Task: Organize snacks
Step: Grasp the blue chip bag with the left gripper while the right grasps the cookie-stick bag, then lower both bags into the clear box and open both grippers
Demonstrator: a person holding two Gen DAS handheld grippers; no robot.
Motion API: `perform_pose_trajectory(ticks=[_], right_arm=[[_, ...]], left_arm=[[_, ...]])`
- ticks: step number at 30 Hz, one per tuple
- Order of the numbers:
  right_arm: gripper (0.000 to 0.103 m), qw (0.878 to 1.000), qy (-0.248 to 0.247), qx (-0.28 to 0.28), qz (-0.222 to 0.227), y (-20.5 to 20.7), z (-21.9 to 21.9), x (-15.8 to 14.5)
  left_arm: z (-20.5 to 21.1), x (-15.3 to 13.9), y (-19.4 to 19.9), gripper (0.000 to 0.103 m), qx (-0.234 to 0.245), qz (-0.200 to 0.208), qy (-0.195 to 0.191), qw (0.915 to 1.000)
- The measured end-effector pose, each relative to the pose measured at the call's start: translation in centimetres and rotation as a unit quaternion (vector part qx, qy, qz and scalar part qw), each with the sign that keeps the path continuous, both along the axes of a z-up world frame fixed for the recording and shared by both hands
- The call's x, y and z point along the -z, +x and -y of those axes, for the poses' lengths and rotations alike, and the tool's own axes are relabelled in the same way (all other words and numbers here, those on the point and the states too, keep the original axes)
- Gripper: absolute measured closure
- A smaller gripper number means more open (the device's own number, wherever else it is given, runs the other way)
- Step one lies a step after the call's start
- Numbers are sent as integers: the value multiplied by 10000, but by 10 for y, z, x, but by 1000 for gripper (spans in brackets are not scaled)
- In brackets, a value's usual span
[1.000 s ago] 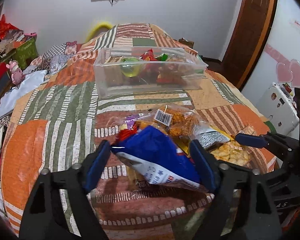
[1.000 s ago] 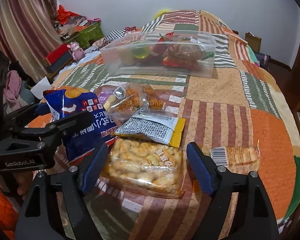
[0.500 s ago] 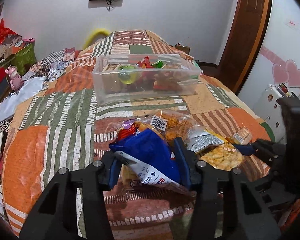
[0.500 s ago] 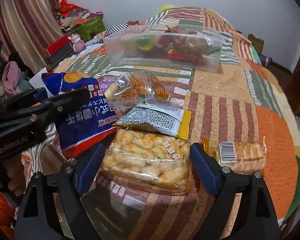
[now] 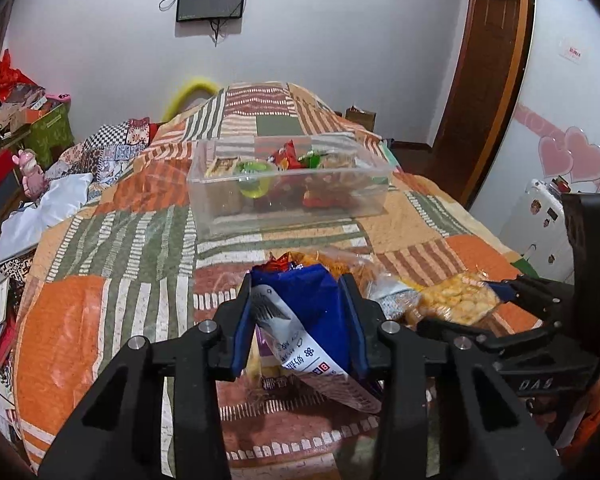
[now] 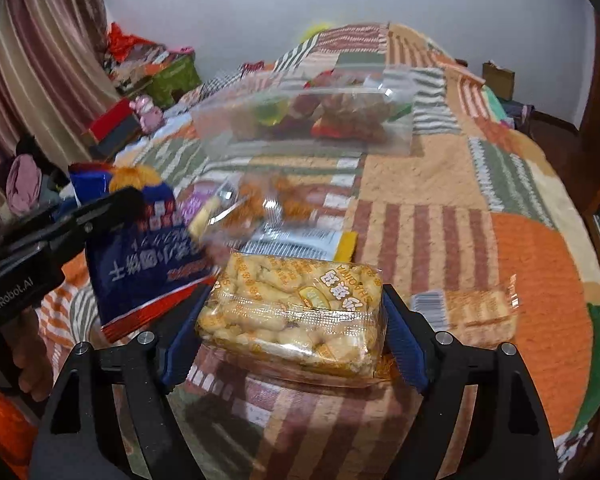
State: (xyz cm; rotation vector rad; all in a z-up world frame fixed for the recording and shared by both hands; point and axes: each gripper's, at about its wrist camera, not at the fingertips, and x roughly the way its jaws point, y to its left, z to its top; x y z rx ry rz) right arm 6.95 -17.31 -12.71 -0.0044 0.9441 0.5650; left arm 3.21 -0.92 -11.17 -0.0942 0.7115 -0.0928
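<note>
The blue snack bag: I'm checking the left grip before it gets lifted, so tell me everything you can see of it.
The blue snack bag is a glossy, crinkled foil pouch, blue with white printed text, a barcode and a red edge. It stands tilted between the left gripper, whose jaws have just been closing and now pinch its sides so that it buckles. Its lower end hangs toward the patchwork quilt; clear snack packs lie just behind.

Black fingers (image 5: 236, 320), blue pads (image 6: 400, 336), silver screws, "GenRobot.AI" marking.
</note>
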Motion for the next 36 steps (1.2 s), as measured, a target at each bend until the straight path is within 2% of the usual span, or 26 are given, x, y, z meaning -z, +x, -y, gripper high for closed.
perform_pose_trajectory(ticks=[14, 28, 36], right_arm=[[24, 9979, 168, 288, 563, 35, 6, -38], [24, 9926, 207, 317, 1154, 92, -12, -66], [24, 9920, 234, 332, 1194, 132, -24, -65]], left_arm=[[-16, -33, 24, 64, -151, 530, 13, 9985], [-46, -55, 89, 64, -466, 898, 82, 9948], [-70, -62, 131, 64, -632, 954, -28, 9934]])
